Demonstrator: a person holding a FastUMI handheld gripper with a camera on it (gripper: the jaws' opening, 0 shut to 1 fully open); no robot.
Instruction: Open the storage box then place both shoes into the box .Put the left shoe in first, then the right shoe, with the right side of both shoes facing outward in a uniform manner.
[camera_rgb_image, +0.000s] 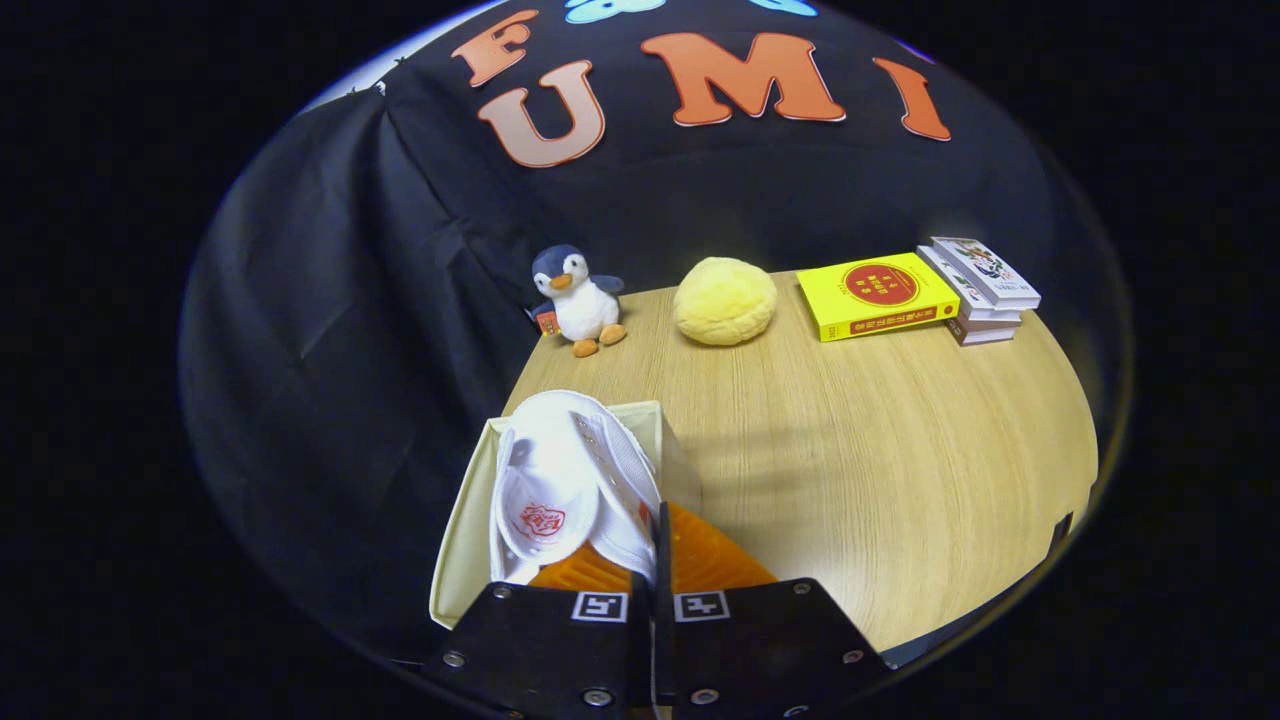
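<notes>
A white shoe (560, 470) sits toe-away inside the open cream storage box (462, 540). Its opening faces up, showing an insole with a red mark. The box stands at the near left corner of the wooden table (860, 460), right in front of me. My gripper (658, 560) is shut, and its orange fingers (715, 560) pinch the shoe's right side wall near the heel. The fingers hide the box's near right part. I cannot tell whether a second shoe lies under this one.
Along the table's far edge are a plush penguin (578, 300), a round yellow plush (724, 300), a yellow book (876, 295) and a small stack of books (982, 290). Bare wood stretches to the right of the box. The table's left edge runs beside the box.
</notes>
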